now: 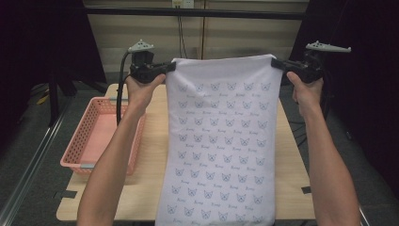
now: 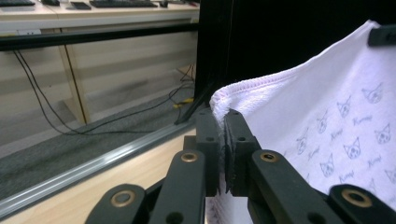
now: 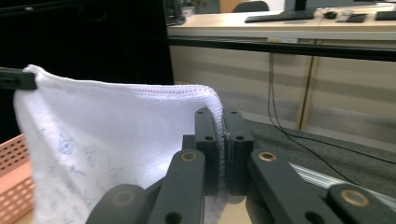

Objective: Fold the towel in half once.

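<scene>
In the high view a white towel (image 1: pixel 221 141) printed with small blue cat faces hangs spread out over the table (image 1: pixel 150 188), held up by its two top corners. The left gripper (image 1: pixel 170 67) pinches the top left corner and the right gripper (image 1: pixel 276 63) pinches the top right corner, so the upper hem runs nearly level between them. The left hand (image 1: pixel 141 87) and the right hand (image 1: pixel 305 89) are raised well above the tabletop, forearms reaching up from the bottom edge. The towel's lower end drops out of the frame at the bottom. A pink basket (image 1: pixel 101 139) stands on the left part of the table, beside the towel and apart from it. Each gripper carries a grey plate on top, and a black cable trails down from the left one.

In the left gripper view the two black jaws stand together, clamped on the towel's corner (image 2: pixel 224 100), with the hem folded over their tips. The cloth stretches away to the right, where the other gripper's tip (image 2: pixel 383 35) bites the far corner. The table edge (image 2: pixel 130 177) lies below.

In the right gripper view the jaws are likewise pressed together on the towel's corner (image 3: pixel 217 105). The towel (image 3: pixel 116 140) stretches left to the other gripper's tip (image 3: pixel 16 79). The basket (image 3: pixel 14 182) shows at lower left
</scene>
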